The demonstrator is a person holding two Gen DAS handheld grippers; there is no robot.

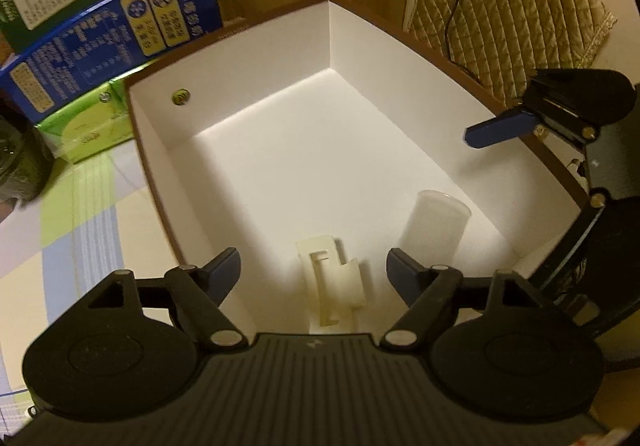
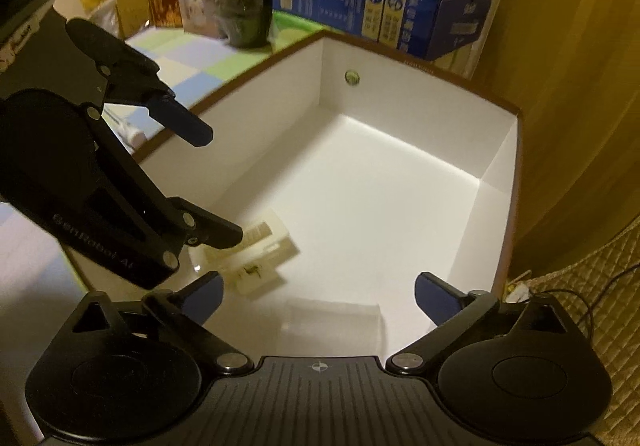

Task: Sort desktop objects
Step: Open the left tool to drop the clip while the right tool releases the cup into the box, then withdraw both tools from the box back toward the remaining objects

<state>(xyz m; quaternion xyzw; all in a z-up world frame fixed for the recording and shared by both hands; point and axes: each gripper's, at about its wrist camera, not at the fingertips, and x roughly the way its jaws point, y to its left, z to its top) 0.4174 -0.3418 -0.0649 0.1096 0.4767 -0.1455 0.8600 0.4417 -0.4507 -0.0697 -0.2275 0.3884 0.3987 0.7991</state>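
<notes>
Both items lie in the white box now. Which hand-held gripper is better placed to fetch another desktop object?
Probably left: the left hand-held gripper is open on the table side of the white box.

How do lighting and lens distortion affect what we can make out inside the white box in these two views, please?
Left wrist view: fisheye bows the white box rim; a bright band crosses its floor, and the translucent cup looks soft. Right wrist view: warm dim light, the same glare band, the cream clip partly shadowed by the left gripper.
</notes>
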